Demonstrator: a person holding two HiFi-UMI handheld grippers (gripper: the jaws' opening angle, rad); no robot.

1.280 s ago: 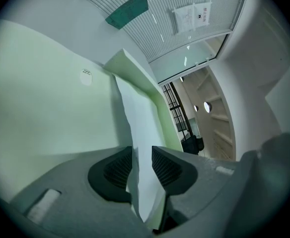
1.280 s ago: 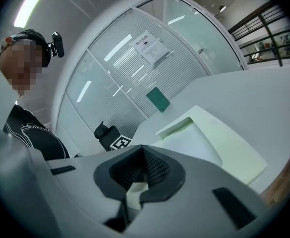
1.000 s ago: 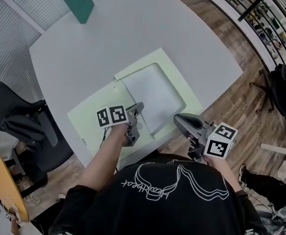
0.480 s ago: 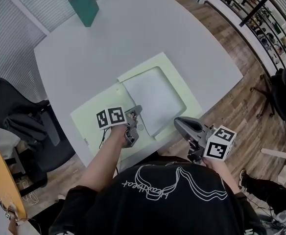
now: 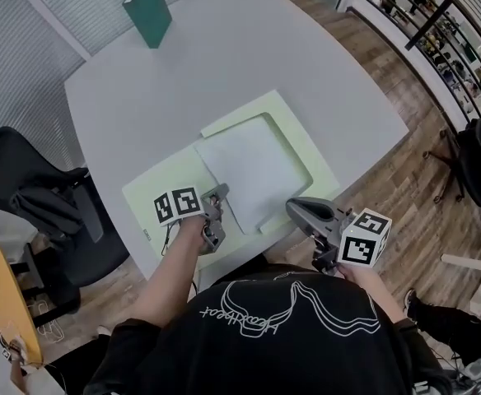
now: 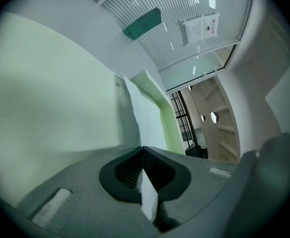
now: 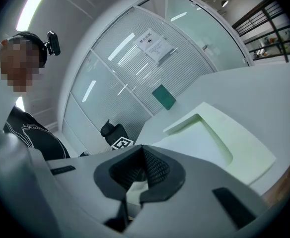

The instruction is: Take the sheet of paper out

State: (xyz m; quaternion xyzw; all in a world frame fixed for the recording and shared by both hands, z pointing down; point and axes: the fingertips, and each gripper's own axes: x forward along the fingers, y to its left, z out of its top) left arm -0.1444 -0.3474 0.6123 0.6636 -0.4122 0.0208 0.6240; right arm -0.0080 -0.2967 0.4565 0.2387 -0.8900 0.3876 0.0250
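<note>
A pale green folder [image 5: 162, 189] lies open on the white table [image 5: 183, 81], near its front edge. A white sheet of paper [image 5: 255, 169] lies partly in the folder's right-hand pocket, pulled askew toward the left flap. My left gripper [image 5: 218, 194] is shut on the sheet's near left corner. In the left gripper view the sheet [image 6: 147, 123] runs out from between the closed jaws of the left gripper [image 6: 143, 148] over the folder [image 6: 50, 83]. My right gripper [image 5: 292, 208] hangs off the table's near edge, shut and holding nothing; the right gripper view shows the right gripper [image 7: 144, 148] aimed across the folder [image 7: 234, 143].
A dark green book [image 5: 150, 11] stands at the table's far side. A black office chair [image 5: 26, 188] sits to the left of the table. Wooden floor and shelving lie to the right. A glass partition with blinds stands behind the table.
The left gripper's jaws have closed on the sheet's corner and it has drawn back to the left, sliding the sheet partway out of the pocket. The right gripper has stayed where it was.
</note>
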